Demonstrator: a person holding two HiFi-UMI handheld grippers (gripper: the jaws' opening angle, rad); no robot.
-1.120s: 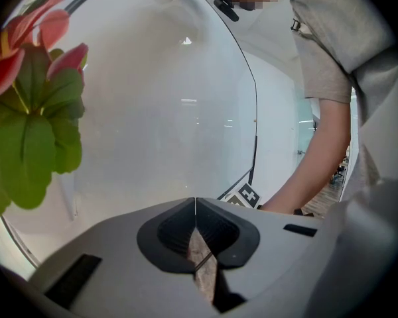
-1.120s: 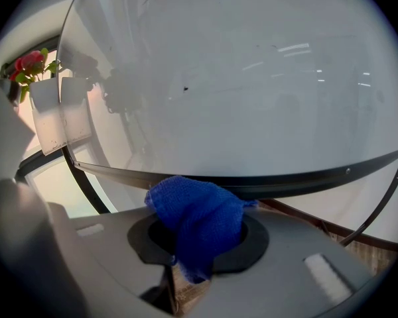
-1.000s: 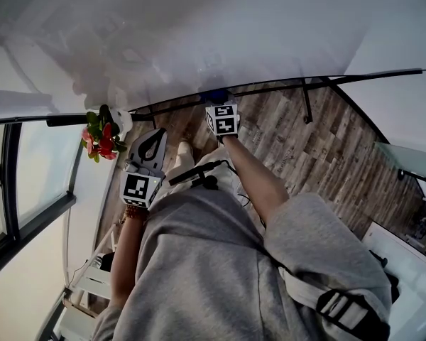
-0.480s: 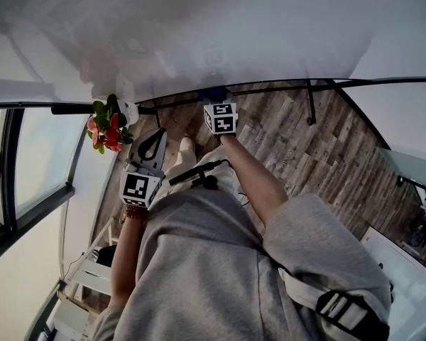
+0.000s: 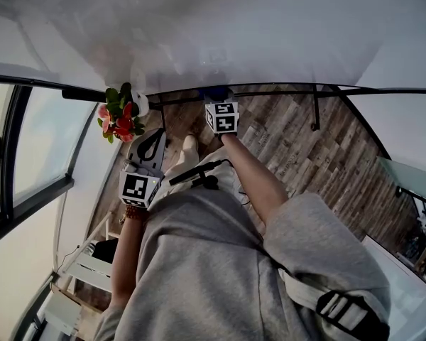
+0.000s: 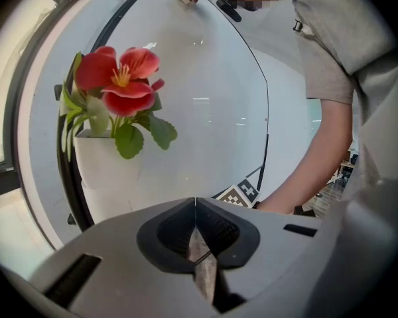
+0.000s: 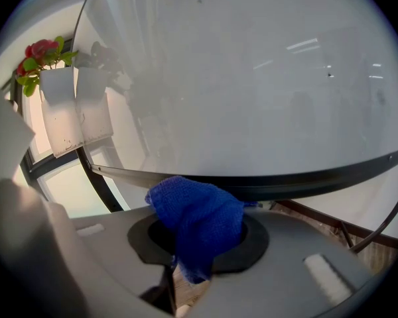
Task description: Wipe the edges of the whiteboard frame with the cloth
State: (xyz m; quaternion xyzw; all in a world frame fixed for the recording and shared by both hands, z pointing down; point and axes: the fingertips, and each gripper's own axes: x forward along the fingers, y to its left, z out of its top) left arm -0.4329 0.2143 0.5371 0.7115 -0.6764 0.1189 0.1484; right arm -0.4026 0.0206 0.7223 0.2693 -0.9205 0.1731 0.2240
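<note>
Cloth [image 7: 196,218], pinched in right hand-held gripper [image 7: 199,247], at sideways-running frame edge [image 7: 305,182]; left hand-held gripper [image 6: 196,240] closed.

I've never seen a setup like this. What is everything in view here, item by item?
white whiteboard with dark frame: one, white and black, ahead of both grippers
blue knitted cloth: one, blue, by the lower frame edge
red flower with green leaves: one, in a white pot at the board's left edge
wooden plank floor: brown-grey, below the board
dark-framed window: far left
person's grey shirt: one, grey, bottom of the head view
left gripper: grey, fingers shut, empty
right gripper: grey, fingers shut on the cloth
</note>
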